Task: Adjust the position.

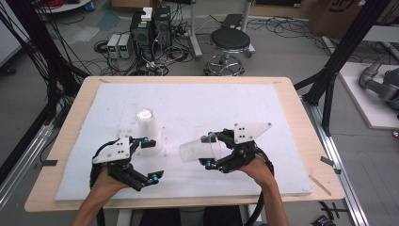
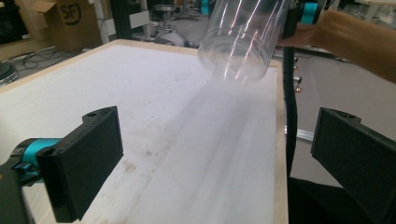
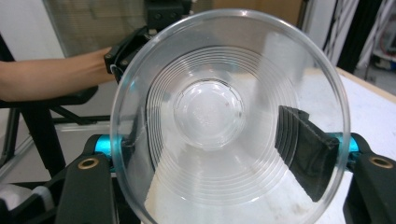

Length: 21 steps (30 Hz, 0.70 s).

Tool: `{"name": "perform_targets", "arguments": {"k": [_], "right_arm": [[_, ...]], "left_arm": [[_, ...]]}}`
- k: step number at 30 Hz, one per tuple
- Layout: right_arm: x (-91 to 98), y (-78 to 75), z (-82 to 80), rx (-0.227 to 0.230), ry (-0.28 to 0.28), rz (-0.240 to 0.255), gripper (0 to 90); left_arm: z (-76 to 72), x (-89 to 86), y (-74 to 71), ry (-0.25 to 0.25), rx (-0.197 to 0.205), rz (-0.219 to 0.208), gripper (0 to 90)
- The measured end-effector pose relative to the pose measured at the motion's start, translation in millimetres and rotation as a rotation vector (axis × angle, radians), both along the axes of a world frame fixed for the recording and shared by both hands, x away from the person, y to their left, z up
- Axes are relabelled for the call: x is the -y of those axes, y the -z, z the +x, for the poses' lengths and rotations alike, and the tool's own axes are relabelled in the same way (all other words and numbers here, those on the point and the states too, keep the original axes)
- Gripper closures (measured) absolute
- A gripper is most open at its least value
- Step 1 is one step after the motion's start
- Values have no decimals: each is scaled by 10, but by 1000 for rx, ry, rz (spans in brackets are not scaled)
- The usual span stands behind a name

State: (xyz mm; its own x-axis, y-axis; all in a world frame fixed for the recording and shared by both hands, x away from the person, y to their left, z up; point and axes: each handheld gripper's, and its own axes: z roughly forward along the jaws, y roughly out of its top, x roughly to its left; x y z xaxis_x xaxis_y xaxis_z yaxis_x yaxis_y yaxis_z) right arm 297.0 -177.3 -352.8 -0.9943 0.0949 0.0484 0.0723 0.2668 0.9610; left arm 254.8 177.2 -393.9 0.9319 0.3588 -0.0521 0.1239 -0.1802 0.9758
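Note:
A clear plastic cup (image 1: 197, 150) hangs on its side just above the white foam board (image 1: 211, 103), its base pointing left. My right gripper (image 1: 208, 150) is shut on it near the rim. In the right gripper view I look into the cup's mouth (image 3: 210, 112), with one black pad (image 3: 303, 149) pressed on its wall. A second clear cup (image 1: 147, 123) stands on the board, just beyond my left gripper (image 1: 154, 157). That gripper is open and holds nothing. In the left gripper view its jaws stand wide apart, and the held cup (image 2: 243, 37) hovers ahead, tilted.
The foam board lies on a wooden table (image 1: 301, 117). Beyond the far edge are a black stool (image 1: 229, 40), computer towers (image 1: 150, 28) and loose cables on the floor. Black frame posts (image 1: 329, 89) stand at the right.

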Motion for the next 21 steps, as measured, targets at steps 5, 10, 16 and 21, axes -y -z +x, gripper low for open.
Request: {"name": "perform_targets", "arguments": {"k": [5,10,16,21], "right_arm": [[34,-32,61,-8,72,-78,325],[14,-63,118,-31,147,-173,327],[-68,-90,208,-50,273,-337,332],[-156,-93,279,-64,326,-420,332]], "left_arm": [[-32,-225,83,-72,-12,13,22],[-28,-443,183,-206,-19,14,22],[11,-665,371,-382,-48,33,22],[46,-794,509,-456,-82,22,22]]}}
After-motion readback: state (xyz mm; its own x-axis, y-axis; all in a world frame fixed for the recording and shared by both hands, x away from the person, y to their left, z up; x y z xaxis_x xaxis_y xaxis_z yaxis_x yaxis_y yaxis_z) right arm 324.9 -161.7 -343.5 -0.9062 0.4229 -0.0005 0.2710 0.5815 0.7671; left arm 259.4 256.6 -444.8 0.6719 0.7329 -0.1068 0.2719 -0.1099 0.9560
